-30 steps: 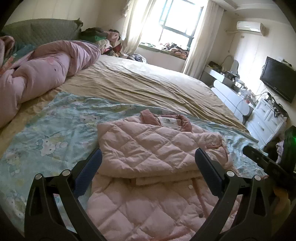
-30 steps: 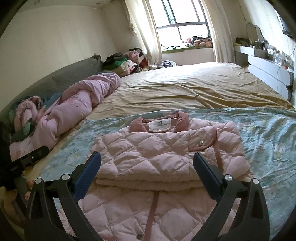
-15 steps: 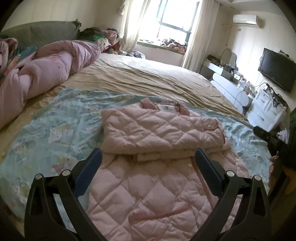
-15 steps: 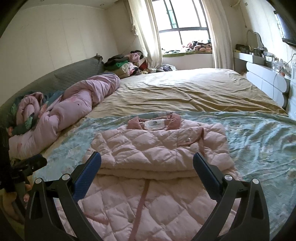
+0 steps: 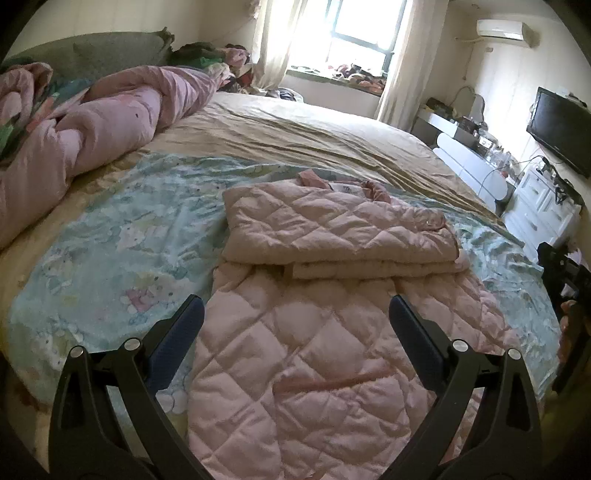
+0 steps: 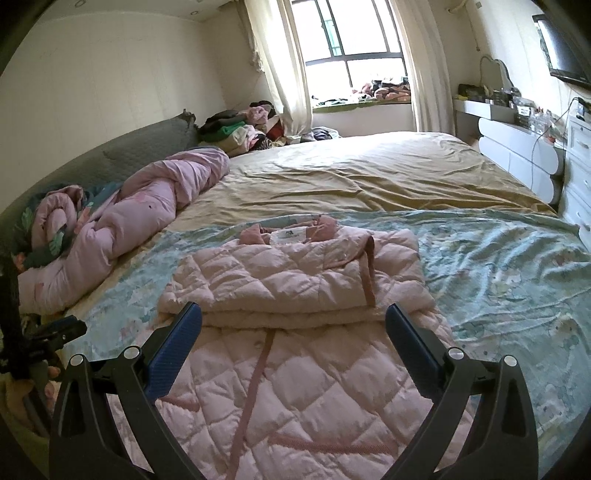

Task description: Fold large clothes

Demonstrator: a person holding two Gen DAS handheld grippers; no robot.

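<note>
On the bed [image 5: 332,147], the pink jacket [image 5: 332,236] is seen half folded: sleeves laid across, hem unfolded. The left gripper [image 5: 295,332] and right gripper [image 6: 293,332] are held wide apart, empty; 1 fold is judged left.

Bedroom, cream walls [image 6: 110,85]. Large bed with a tan sheet [image 6: 369,177] and a pale blue patterned cover [image 6: 509,266] over its near half. Grey padded headboard [image 6: 147,147] on the left, a bunched pink duvet [image 6: 147,206] beside it. Daylight enters a dark-framed window [image 6: 354,48] with cream curtains [image 6: 280,62]; clothes are heaped on the sill [image 6: 384,90]. White drawer units [image 5: 539,206] line the right wall below a wall-mounted television [image 5: 561,129]. Air conditioner [image 5: 500,29] mounted high; what appears to be a mirror [image 6: 496,74] stands on the dresser.
</note>
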